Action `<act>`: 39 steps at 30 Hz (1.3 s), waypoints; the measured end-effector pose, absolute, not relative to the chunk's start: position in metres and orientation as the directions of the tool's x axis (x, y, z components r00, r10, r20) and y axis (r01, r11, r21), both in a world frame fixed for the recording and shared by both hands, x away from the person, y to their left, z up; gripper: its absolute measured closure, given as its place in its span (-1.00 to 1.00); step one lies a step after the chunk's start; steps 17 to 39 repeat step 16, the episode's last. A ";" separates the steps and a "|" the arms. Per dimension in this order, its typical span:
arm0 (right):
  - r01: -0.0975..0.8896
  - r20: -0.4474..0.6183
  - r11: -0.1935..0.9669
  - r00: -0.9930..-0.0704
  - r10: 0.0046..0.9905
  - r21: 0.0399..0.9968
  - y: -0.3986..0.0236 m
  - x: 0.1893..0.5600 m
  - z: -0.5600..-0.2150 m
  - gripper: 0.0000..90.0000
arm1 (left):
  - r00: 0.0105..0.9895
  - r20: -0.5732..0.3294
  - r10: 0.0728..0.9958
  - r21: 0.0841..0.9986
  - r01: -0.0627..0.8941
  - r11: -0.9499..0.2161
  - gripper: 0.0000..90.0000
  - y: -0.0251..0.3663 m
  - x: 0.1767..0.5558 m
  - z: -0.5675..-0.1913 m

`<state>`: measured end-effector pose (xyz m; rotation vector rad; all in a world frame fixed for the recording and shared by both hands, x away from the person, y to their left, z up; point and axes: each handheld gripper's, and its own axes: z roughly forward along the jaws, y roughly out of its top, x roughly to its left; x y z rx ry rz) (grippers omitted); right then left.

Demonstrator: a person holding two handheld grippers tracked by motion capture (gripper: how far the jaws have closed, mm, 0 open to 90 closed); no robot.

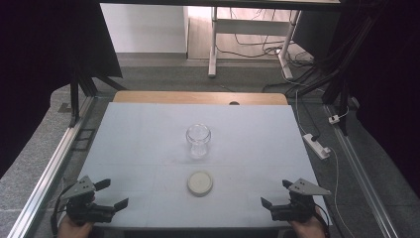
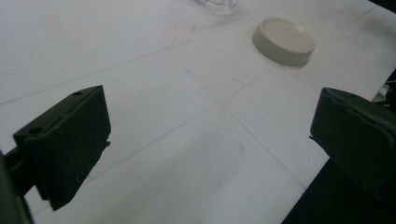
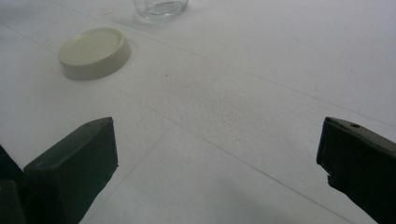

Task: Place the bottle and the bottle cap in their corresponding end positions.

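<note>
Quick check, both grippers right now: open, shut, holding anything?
Left gripper: open, jaws wide apart, holding nothing, at the table's near left corner.
Right gripper: open, jaws wide apart, holding nothing, at the near right corner.

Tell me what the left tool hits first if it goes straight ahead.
Probably nothing at first: bare table lies ahead of the open left tool. The lid sits right of that line, though depth is unclear.

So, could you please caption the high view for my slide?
Open left tongs and right tongs flank a cream lid before a glass jar.
</note>
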<state>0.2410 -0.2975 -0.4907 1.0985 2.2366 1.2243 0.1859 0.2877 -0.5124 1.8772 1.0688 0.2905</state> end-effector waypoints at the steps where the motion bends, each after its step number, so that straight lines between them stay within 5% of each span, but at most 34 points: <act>1: 0.465 0.050 0.320 -0.625 0.779 0.826 -0.300 0.240 -0.491 -1.00 | 0.591 -0.217 0.777 0.806 0.557 -0.199 -1.00 0.288 0.184 -0.513; 8: 0.501 0.057 0.316 -0.597 0.800 0.806 -0.309 0.234 -0.494 -1.00 | 0.557 -0.148 0.817 0.768 0.586 -0.259 -1.00 0.290 0.176 -0.519; 39: 0.514 0.051 0.318 -0.581 0.812 0.797 -0.312 0.230 -0.494 -1.00 | 0.534 -0.186 0.825 0.764 0.606 -0.220 -1.00 0.296 0.176 -0.521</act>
